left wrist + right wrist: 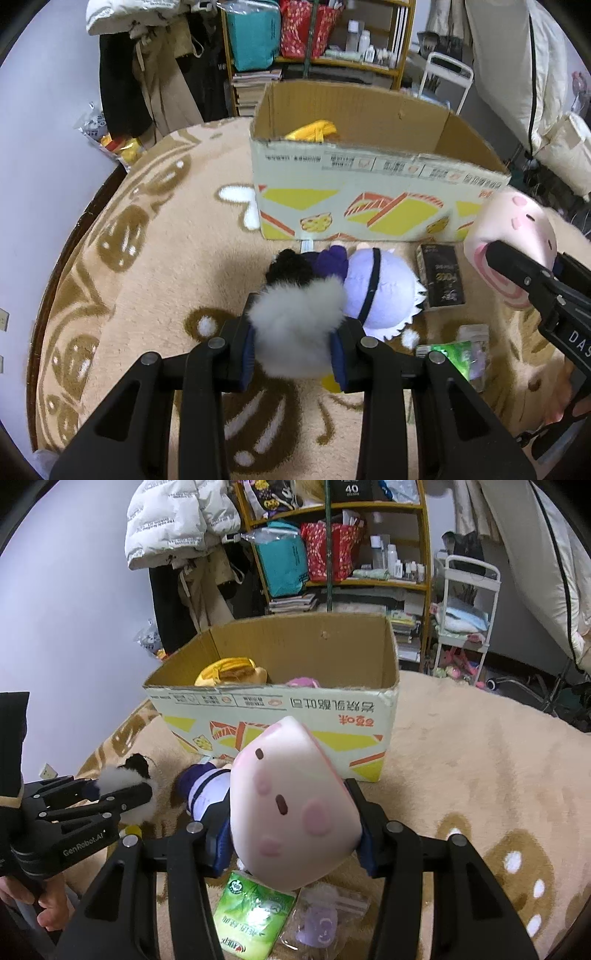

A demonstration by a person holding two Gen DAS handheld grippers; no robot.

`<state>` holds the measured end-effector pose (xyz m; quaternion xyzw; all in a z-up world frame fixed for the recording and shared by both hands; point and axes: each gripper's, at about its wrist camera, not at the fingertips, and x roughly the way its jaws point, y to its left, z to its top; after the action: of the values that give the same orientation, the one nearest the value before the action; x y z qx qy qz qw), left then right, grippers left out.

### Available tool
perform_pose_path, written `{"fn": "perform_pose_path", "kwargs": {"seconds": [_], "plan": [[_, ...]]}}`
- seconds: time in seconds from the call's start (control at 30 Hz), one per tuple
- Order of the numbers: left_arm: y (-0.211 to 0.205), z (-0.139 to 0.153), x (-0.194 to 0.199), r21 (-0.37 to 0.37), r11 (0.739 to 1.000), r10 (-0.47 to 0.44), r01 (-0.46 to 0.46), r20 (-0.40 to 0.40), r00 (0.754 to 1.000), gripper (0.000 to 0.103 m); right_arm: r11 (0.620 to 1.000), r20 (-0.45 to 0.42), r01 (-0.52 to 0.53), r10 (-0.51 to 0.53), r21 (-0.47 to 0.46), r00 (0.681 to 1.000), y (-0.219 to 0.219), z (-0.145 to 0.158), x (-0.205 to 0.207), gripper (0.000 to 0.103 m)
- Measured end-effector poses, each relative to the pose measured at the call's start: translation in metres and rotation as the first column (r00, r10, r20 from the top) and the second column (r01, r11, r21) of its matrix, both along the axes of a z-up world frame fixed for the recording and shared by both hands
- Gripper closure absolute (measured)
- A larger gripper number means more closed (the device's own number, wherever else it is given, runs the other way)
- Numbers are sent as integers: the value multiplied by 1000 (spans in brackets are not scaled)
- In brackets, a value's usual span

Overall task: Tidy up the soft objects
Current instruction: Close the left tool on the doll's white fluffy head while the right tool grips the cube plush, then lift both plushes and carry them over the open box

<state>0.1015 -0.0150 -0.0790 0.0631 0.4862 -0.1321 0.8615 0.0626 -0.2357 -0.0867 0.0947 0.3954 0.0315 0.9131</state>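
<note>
My left gripper [295, 343] is clamping the fluffy panda plush [299, 325], my right gripper [291, 834] the pink plush [291, 812], both for the cardboard box [369, 192] at frame centre.

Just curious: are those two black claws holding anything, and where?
Left gripper squeezes the white fluffy end of a black-and-white furry plush toy. Right gripper clamps a pink-and-white wedge-shaped plush by its sides.

Counted one cardboard box [280, 701] with two plushies [231, 672] inside, three more plush toys [380, 291] outside it, one green packet [251, 915], one black box [439, 275], two grippers [295, 343].
</note>
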Motion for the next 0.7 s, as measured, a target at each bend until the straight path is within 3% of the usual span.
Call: {"fn": "perform_pose_path", "kwargs": {"seconds": [0.27, 0.57, 0.7], "plan": [[12, 30, -20, -62, 998, 27, -19, 143, 989, 71, 1000, 63, 18, -17, -12, 998, -2, 21, -21, 48], [19, 69, -54, -90, 995, 71, -39, 391, 918, 71, 997, 209, 70, -66, -14, 976, -7, 53, -45, 49], [21, 78, -62, -101, 994, 81, -40, 444, 892, 71, 996, 267, 81, -72, -23, 961, -8, 64, -51, 49]]}}
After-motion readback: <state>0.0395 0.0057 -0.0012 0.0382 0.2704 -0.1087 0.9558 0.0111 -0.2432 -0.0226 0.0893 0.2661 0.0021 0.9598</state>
